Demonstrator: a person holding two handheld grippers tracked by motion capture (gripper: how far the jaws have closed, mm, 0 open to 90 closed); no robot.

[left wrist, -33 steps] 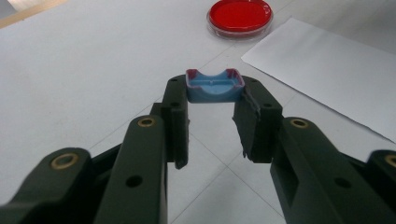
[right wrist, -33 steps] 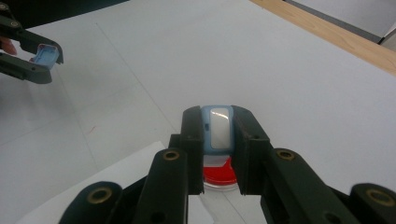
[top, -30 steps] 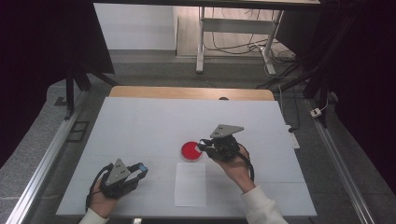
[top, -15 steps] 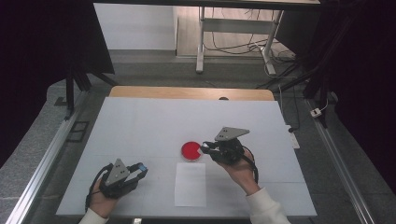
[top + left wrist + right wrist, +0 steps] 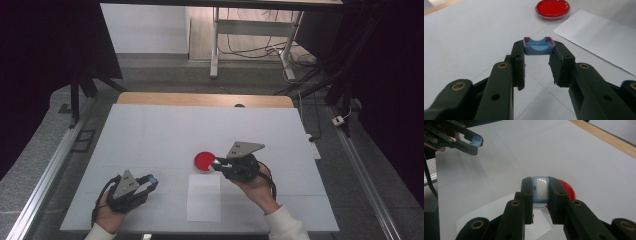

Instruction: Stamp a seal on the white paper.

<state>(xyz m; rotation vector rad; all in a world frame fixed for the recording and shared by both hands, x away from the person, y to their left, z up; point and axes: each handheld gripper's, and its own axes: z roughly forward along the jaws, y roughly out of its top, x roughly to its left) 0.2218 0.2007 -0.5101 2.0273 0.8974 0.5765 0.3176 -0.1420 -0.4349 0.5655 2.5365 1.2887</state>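
Red dish [image 5: 203,161] sits mid-table in the high view, right gripper [image 5: 218,166] at its edge. Left gripper view: left gripper [image 5: 538,50] pinches a blue cap [image 5: 539,46]. Right gripper view: jaws clamp a pale blue block [image 5: 540,188]

From my right gripper [image 5: 540,195] camera, its jaws cover both sides of the pale blue piece [image 5: 540,191], and that piece plus the jaws hide most of the red dish [image 5: 569,188]. The white sheet [image 5: 499,215] runs under the jaws. In the high view, the blue cap [image 5: 151,179] is too small for me to make out.
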